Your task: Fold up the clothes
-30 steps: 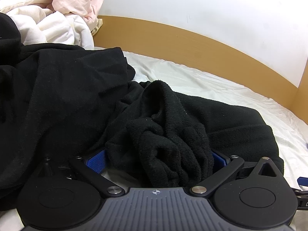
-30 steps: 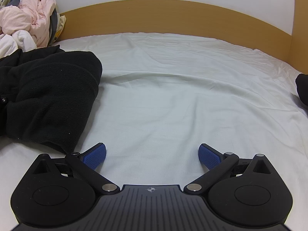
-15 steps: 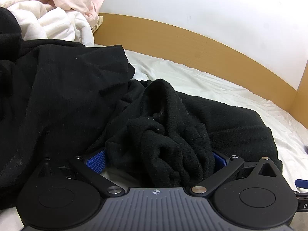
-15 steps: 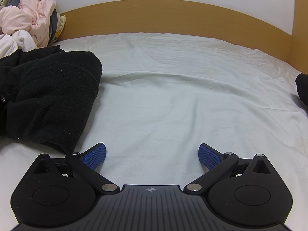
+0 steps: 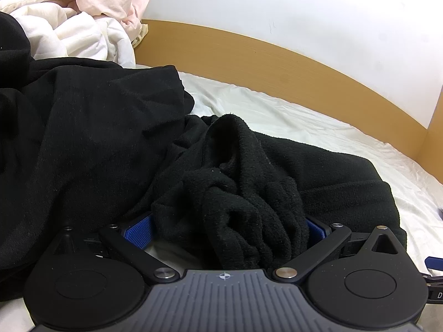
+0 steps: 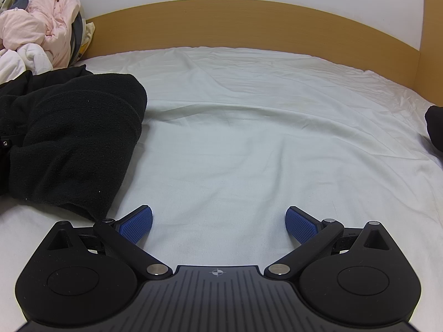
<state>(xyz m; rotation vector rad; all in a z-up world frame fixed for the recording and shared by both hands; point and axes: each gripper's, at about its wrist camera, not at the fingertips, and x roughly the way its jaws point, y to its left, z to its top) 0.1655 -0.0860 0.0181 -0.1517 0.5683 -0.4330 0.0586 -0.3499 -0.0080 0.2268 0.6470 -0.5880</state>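
Barely begun: left gripper (image 5: 224, 229), jaws wide, perhaps not gripping bunched fleece (image 5: 249, 193); right gripper (image 6: 218, 225) wide, empty

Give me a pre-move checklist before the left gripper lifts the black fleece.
1. Fabric between the left gripper pads: ok, a bunch of black fleece sits there.
2. Left gripper firmly clamped: cannot tell, the fabric hides the pad contact.
3. Fleece free of the other black garment: not ok, they overlap.
4. Right gripper free: ok, open, nothing between the pads.
5. Bare white sheet to lay it out on: ok.
6. Pink and white laundry pile out of the way: ok, far corner.
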